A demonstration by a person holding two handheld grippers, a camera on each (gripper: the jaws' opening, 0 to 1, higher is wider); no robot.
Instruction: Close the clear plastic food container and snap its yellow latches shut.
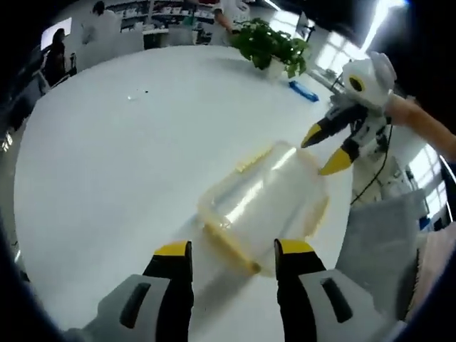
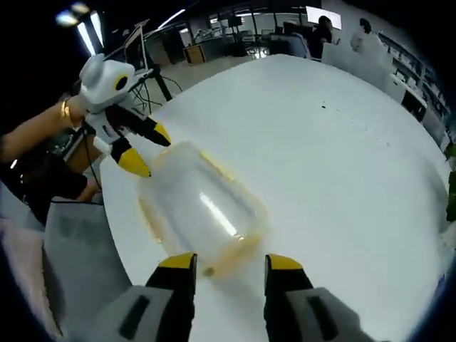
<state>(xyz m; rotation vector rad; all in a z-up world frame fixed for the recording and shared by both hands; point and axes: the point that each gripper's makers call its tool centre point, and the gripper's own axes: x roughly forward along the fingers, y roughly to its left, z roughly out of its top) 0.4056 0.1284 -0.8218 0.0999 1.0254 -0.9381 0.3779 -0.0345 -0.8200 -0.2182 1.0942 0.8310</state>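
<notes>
Clear plastic food container [image 1: 263, 206] with yellow latches [image 1: 229, 246] along its edges, lying near the rim of the white round table [image 1: 107, 164], lid on. Left gripper [image 1: 231, 256] hovering just short of the container's near end, jaws spread apart and empty. Right gripper [image 2: 226, 262] poised at the opposite end, jaws likewise parted, holding nothing. Farther across the table, a potted green plant [image 1: 274, 44] and a small blue object [image 1: 304, 91] beside it. Grey cloth-like surface [image 1: 377, 242] past the table edge.
</notes>
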